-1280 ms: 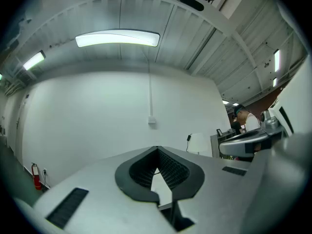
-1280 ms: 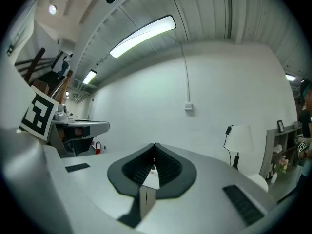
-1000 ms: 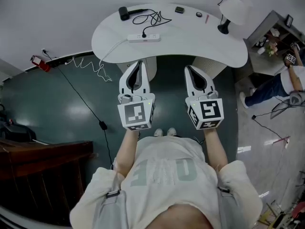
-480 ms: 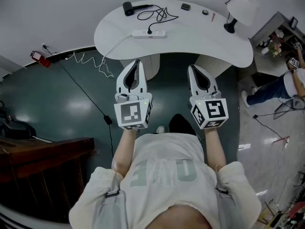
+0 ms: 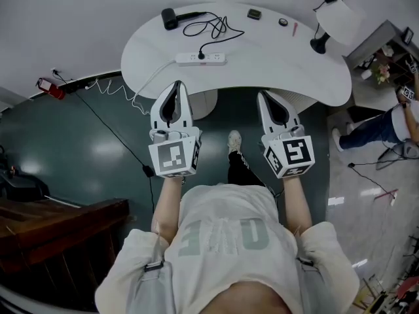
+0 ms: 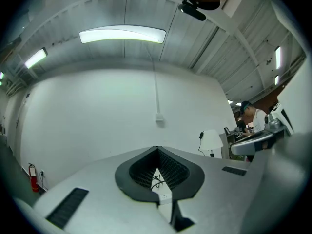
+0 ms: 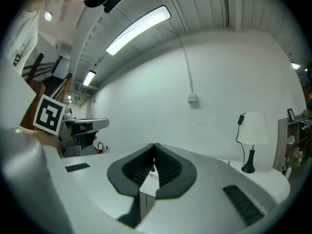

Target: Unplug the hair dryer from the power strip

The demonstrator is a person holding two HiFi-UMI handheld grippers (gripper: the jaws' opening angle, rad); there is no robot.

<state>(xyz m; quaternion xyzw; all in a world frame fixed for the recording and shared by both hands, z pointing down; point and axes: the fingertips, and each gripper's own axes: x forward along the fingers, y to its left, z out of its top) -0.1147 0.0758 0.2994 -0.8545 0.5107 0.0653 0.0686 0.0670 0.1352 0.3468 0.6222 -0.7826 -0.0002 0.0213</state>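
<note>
From above, a person holds two claws out toward a white tabletop [image 5: 275,67]. The left claw [image 5: 175,85] is pressed together and holds nothing. The right claw [image 5: 260,95] is likewise closed tight and empty. Neither touches anything. Beyond them on the tabletop lies a white power strip [image 5: 213,58] with a black plug [image 5: 201,55] in it. Its cord [image 5: 213,26] loops back to the black dryer [image 5: 171,18] at the far edge.
</note>
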